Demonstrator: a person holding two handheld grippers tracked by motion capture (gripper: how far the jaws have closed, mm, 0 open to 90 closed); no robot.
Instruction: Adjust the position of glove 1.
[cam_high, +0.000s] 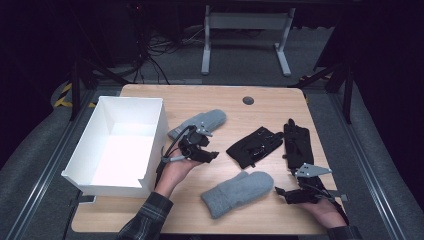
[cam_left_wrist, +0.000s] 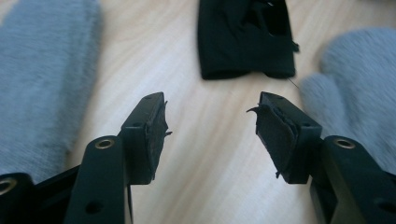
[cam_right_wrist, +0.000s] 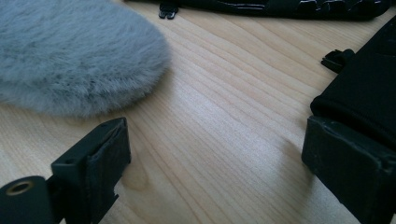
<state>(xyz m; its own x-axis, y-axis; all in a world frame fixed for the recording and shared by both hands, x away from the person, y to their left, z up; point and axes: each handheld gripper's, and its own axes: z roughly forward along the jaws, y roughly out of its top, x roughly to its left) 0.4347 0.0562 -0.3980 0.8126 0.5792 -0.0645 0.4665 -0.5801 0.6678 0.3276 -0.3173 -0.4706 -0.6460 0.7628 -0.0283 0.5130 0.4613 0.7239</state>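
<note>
The room around the table is dark: grey floor, a pale desk frame (cam_high: 245, 30) standing far back, and loose cables (cam_high: 155, 47) on the floor at the far left. The wooden table (cam_high: 220, 100) takes up the middle, with a round dark grommet (cam_high: 248, 100) near its far edge. Its largest load is an open white box (cam_high: 120, 145) on the left side. Right of the box, one grey mitten (cam_high: 200, 123) lies toward the far side and a second grey mitten (cam_high: 238, 192) lies near the front centre. Between them and to the right sit two black gloves, one (cam_high: 254, 145) angled at centre, the other (cam_high: 298, 142) lying lengthwise by the right edge.

A plaid-sleeved forearm comes up from the near edge, holding the left gripper (cam_high: 212, 155) just in front of the far mitten, aimed right toward the centre glove. The right gripper (cam_high: 278, 192) rests low at the near right, aimed left at the near mitten's tip.

The left gripper view shows its jaws spread with bare wood between them, pinching nothing, the centre glove (cam_left_wrist: 245, 37) ahead and grey wool on both sides. The right gripper view shows wide-spread jaws, also empty, close above the wood, with the right jaw just under the edge of a black glove (cam_right_wrist: 364, 88) and the mitten's fluffy tip (cam_right_wrist: 79, 56) to its left.
</note>
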